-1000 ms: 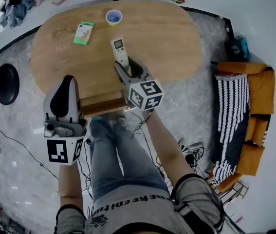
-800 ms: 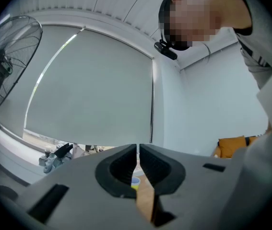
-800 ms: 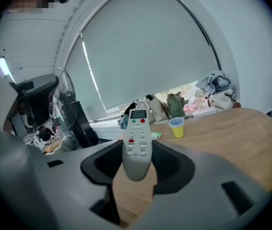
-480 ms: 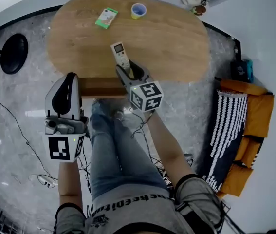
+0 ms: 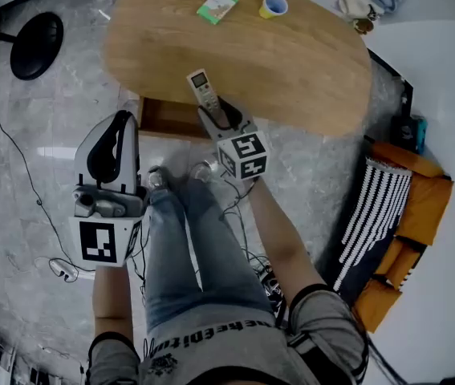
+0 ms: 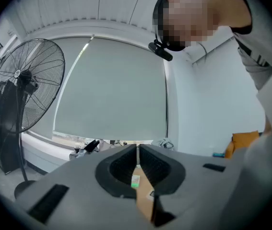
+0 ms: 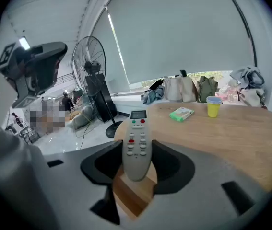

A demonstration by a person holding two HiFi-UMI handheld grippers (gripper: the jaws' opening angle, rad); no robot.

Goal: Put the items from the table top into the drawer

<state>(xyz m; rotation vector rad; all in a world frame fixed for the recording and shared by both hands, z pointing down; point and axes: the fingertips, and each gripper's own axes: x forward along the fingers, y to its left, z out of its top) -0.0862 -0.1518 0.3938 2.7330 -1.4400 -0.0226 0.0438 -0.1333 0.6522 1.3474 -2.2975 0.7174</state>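
Head view looking down on a person holding a gripper in each hand in front of an oval wooden table [image 5: 291, 62]. The right gripper [image 5: 215, 111] has its jaws closed on the lower end of a pale grey remote [image 5: 201, 87]. The remote has a small screen at its top and a green and a red button under it; the print on its keys is too small to read. It sits at the near edge of the table, pointing out over the wood, with an open wooden drawer [image 5: 163, 123] just below and to the left.

In the right gripper view, the remote [image 7: 136, 138] stands upright between the jaws, with drawer wood visible beneath it.

The left gripper [image 5: 121, 119] hovers just left of the drawer. In the left gripper view its jaws [image 6: 137, 159] are together, with only a thin slit between them and nothing held.

A green packet [image 5: 217, 6] and a yellow cup [image 5: 274, 6] rest at the far side of the table, well apart from the remote. The packet's label cannot be read. Each gripper carries a cube with black-and-white square markers.

Compared with a second ago, the table lies higher and more turned in the head view. More of the drawer's inside shows, and the remote has come from further in on the table to its near edge.
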